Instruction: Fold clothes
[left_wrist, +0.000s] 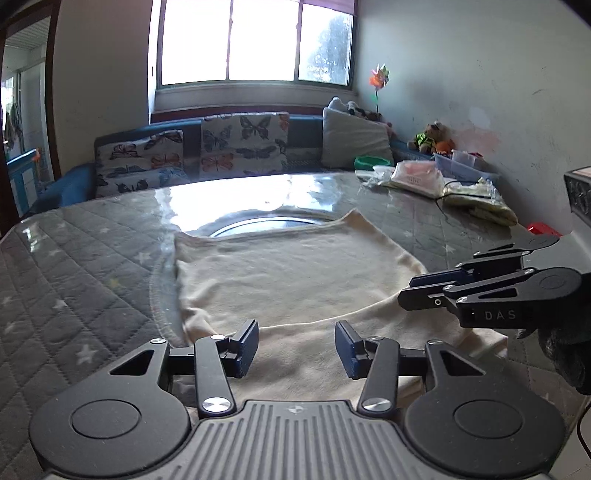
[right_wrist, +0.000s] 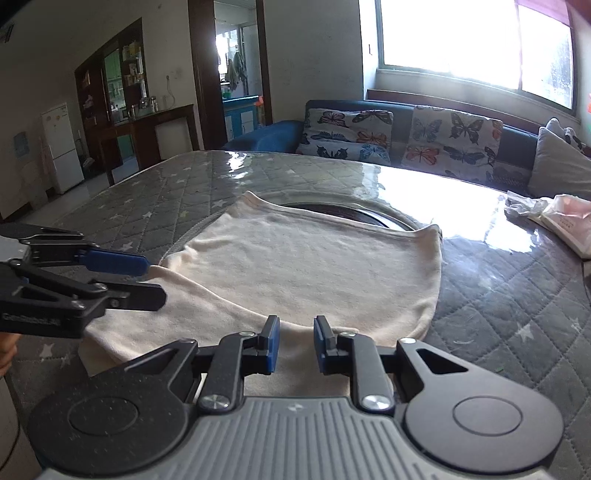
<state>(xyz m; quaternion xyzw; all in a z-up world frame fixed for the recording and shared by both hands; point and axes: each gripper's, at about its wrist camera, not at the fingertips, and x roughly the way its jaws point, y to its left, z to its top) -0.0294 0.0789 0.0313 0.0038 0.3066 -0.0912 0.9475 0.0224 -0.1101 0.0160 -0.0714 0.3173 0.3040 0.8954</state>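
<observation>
A cream garment (left_wrist: 295, 273) lies partly folded on the quilted grey table (left_wrist: 74, 280), its far layer doubled over the near one. It also shows in the right wrist view (right_wrist: 303, 266). My left gripper (left_wrist: 296, 341) hovers open and empty over the garment's near edge. It also shows from the side at the left of the right wrist view (right_wrist: 157, 281). My right gripper (right_wrist: 296, 339) is open with a narrower gap, empty, just above the near fold. It shows at the right of the left wrist view (left_wrist: 404, 290).
A glossy round inset (left_wrist: 266, 223) lies beyond the garment. Plastic-wrapped packages (left_wrist: 417, 177) and a yellow folded cloth (left_wrist: 484, 203) sit at the table's far right. A sofa with butterfly cushions (left_wrist: 236, 147) stands behind the table.
</observation>
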